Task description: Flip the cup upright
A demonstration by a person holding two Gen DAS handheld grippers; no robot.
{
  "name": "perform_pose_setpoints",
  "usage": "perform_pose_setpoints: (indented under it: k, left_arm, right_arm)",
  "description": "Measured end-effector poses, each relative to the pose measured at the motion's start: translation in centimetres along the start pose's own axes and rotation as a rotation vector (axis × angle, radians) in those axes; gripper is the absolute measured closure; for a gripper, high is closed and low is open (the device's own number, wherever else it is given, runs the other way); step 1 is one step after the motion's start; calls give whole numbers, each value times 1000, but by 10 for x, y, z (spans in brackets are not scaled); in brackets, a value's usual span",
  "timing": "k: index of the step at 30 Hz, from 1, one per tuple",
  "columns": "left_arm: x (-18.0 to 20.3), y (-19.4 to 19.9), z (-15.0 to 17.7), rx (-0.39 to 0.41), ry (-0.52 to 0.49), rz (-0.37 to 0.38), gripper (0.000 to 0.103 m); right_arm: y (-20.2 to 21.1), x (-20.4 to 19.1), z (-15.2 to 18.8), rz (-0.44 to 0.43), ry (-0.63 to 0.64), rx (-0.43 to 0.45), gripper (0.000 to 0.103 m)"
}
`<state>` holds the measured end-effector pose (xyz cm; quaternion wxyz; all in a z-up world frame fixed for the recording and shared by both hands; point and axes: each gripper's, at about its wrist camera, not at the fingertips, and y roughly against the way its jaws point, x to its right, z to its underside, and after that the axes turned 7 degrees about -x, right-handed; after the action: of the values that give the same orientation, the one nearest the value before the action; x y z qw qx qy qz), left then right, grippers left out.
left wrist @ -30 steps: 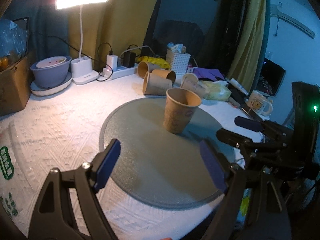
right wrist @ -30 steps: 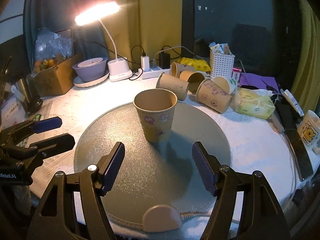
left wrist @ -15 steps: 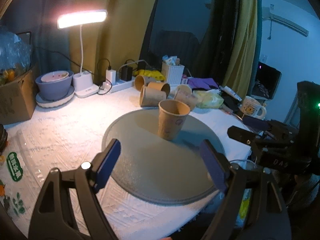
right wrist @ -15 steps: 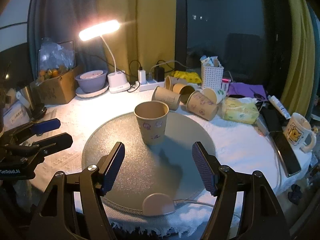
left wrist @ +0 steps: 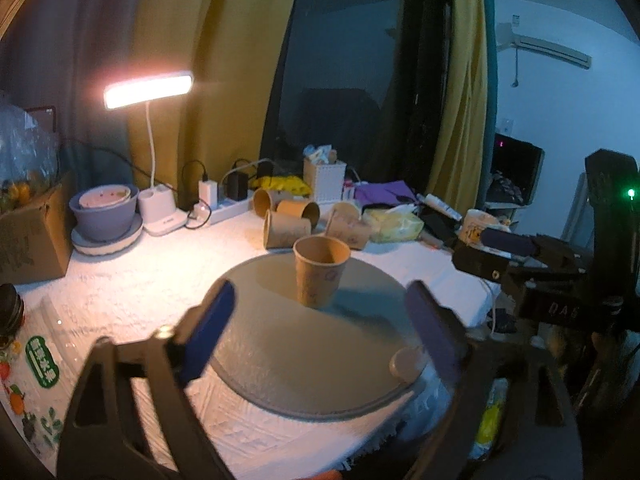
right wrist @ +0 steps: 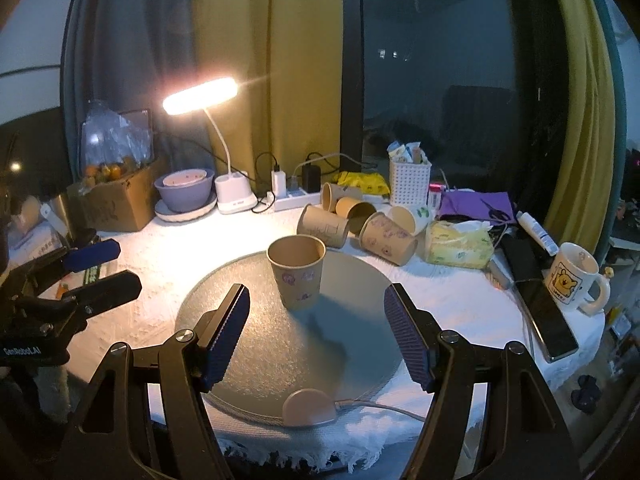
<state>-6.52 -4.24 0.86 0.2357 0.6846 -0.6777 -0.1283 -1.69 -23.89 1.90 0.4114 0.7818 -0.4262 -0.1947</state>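
A brown paper cup (left wrist: 319,271) stands upright, mouth up, on a round glass disc (left wrist: 280,344) on the white-clothed table; it also shows in the right wrist view (right wrist: 297,272) on the disc (right wrist: 256,344). My left gripper (left wrist: 320,320) is open and empty, held back from the cup near the table's front edge. My right gripper (right wrist: 316,332) is open and empty, also back from the cup. The right gripper shows at the right of the left wrist view (left wrist: 508,248), and the left gripper at the left of the right wrist view (right wrist: 96,264).
Several paper cups (right wrist: 360,224) lie on their sides behind the disc. A lit desk lamp (right wrist: 200,96), power strip (right wrist: 288,200), purple bowl (right wrist: 184,190), cardboard box (right wrist: 116,200), white basket (right wrist: 410,182), tissue pack (right wrist: 456,246), mug (right wrist: 572,280) and phone (right wrist: 552,324) surround it.
Both grippers have pulled back and risen away from the upright cup, which now looks smaller and farther. The cup has not moved.
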Motion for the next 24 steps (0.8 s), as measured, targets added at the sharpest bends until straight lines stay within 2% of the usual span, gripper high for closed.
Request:
perform_pose_setpoints:
  k: [24]
  left_arm:
    - [6, 53, -16, 142, -42, -53, 9]
  right_arm:
    - [64, -7, -16, 22, 34, 104, 30]
